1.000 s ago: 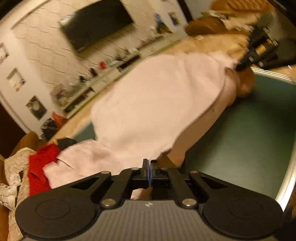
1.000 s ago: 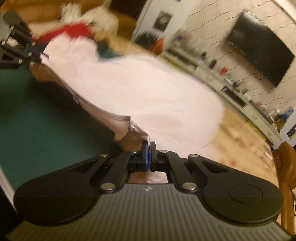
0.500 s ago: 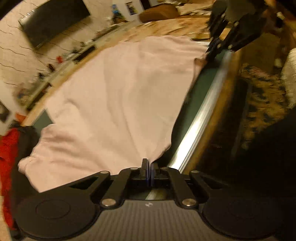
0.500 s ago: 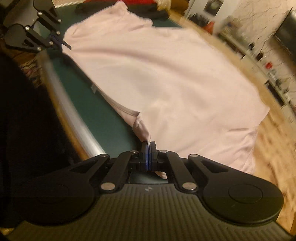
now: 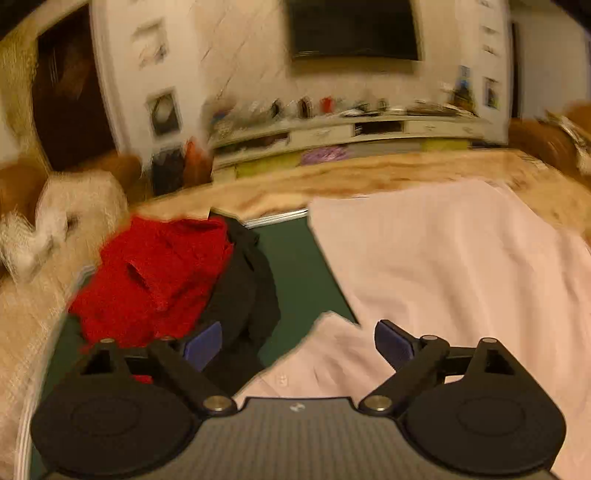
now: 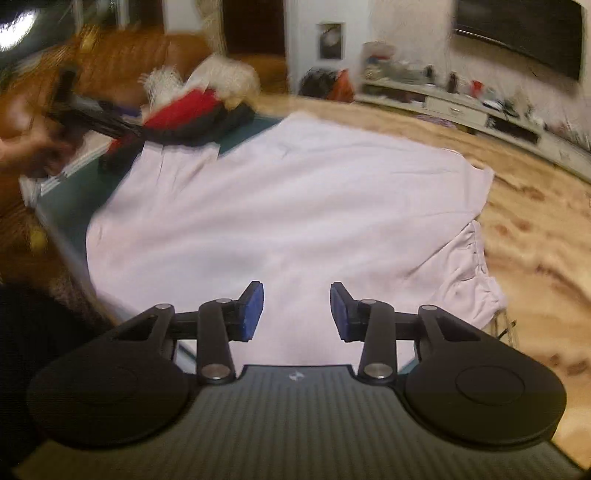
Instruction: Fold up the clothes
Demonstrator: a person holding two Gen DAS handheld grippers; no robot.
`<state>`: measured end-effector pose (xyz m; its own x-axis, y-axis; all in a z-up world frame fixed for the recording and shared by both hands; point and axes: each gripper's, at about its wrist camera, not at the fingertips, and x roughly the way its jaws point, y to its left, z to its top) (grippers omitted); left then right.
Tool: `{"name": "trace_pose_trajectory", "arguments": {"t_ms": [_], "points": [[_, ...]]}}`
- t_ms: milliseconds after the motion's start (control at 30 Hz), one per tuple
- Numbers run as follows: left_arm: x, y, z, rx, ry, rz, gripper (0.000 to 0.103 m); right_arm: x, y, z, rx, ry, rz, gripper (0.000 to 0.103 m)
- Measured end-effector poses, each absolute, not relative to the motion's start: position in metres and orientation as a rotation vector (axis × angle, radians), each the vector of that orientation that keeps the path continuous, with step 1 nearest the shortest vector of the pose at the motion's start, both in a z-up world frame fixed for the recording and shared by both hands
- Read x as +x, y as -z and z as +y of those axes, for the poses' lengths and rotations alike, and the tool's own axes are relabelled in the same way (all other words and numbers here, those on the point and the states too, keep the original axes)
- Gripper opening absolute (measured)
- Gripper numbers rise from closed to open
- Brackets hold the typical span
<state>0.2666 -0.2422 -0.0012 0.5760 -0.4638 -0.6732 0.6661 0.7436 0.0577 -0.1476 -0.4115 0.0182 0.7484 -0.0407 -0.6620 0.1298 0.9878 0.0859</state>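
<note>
Spreading across most of the right wrist view, the pale pink shirt [image 6: 280, 206] lies flat on the green table [image 6: 62, 206], one sleeve [image 6: 469, 277] hanging over the table edge at right of frame. Right gripper [image 6: 296, 312] at bottom centre: jaws have just been opening, now parted with a clear gap, blue pads [image 6: 252, 310] off the cloth, nothing pinched, shirt fabric showing beneath and between them. Left gripper [image 5: 297, 345] in its own view: jaws have just been opening, now spread wide, pads free, a sleeve corner of the pink shirt [image 5: 458, 266] lying under the gap but not gripped. Beyond it, left of centre, a red garment [image 5: 159, 273] and a black garment [image 5: 243, 291] heaped together on the table, just beside the shirt. Farther back: wood floor [image 6: 535, 229], low white cabinet [image 5: 332, 133], dark TV [image 5: 354, 29] on the wall. Left view heavily motion-blurred.
</note>
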Motion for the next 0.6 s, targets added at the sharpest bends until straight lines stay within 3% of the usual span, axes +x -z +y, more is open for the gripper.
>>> {"name": "trace_pose_trajectory", "arguments": {"t_ms": [100,200,367,600], "points": [[0.325,0.03,-0.25,0.15,0.654,0.839,0.07,-0.145,-0.018,-0.418,0.171,0.121,0.692,0.047],[0.366,0.063,-0.253,0.114,0.55,0.915,0.063,-0.142,-0.013,-0.422,0.191,0.149,0.677,0.047],[0.413,0.073,-0.249,0.184,0.456,0.837,0.05,-0.149,0.006,-0.429,0.196,0.194,0.685,0.047],[0.466,0.067,-0.259,0.357,0.378,0.778,0.049,-0.134,0.025,-0.444,0.235,0.246,0.708,0.047]]}}
